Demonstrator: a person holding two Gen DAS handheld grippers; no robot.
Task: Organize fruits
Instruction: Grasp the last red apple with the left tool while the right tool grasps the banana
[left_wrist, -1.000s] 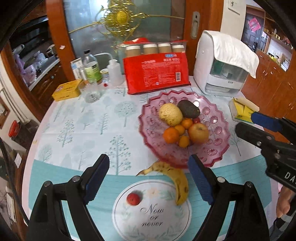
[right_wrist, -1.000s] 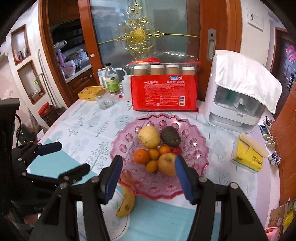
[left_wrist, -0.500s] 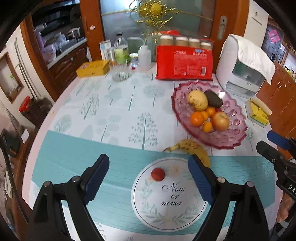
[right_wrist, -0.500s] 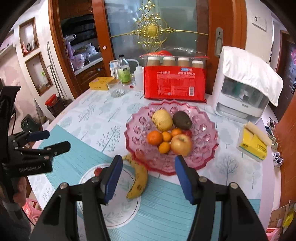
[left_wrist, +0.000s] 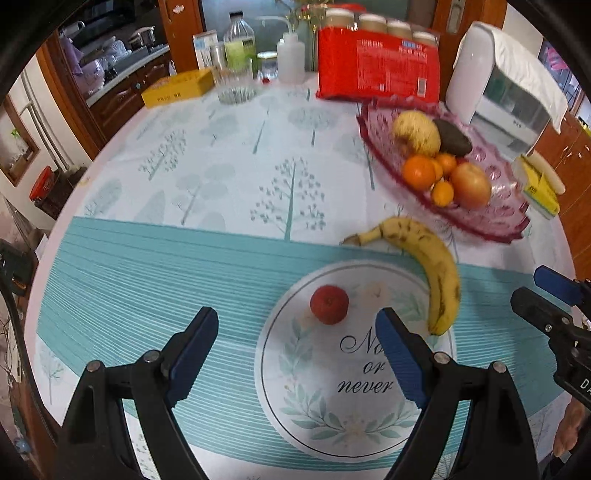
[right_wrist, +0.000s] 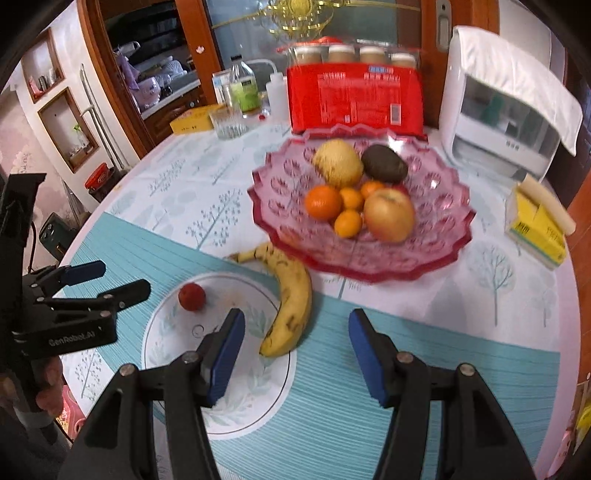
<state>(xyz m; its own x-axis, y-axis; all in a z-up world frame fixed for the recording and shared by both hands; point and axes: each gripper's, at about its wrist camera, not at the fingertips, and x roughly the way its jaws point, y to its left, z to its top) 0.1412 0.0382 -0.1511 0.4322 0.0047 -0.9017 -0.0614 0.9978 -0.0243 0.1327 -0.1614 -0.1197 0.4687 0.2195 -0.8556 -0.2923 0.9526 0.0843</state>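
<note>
Jaws, left gripper (left_wrist: 297, 334): spread wide with nothing between the blue pads, held over the near part of the tabletop; the small red fruit lies just beyond and between the pad tips.
Jaws, right gripper (right_wrist: 297, 338): spread, pinching nothing, held over the teal band, with the near tip of the banana between the pads in this view.
Banana (right_wrist: 290, 297): yellow with brown spots, lying curved on the tabletop just near and left of the pink dish, stem end toward the far left, its near tip over the rim of the printed white circle.
Small red fruit (left_wrist: 329, 304): round, alone on the printed white circle (left_wrist: 295, 413), left of the banana and apart from it.
Pink dish (right_wrist: 452, 218): scalloped glass, on the far right half of the tabletop, holding a yellow-brown round fruit (right_wrist: 338, 162), a dark avocado (right_wrist: 384, 164), an apple (right_wrist: 389, 214) and several oranges (right_wrist: 324, 202).
Tabletop (left_wrist: 207, 162): round, covered with a cloth printed with trees, with a teal striped band on the near side.
Far edge: red packet (right_wrist: 354, 98) upright behind the dish, white appliance (right_wrist: 498, 110) with a cloth over it to the right, bottles, a glass (right_wrist: 227, 123) and a yellow box (left_wrist: 177, 86) to the left.
Right edge: yellow pack (right_wrist: 537, 225) beside the dish.
</note>
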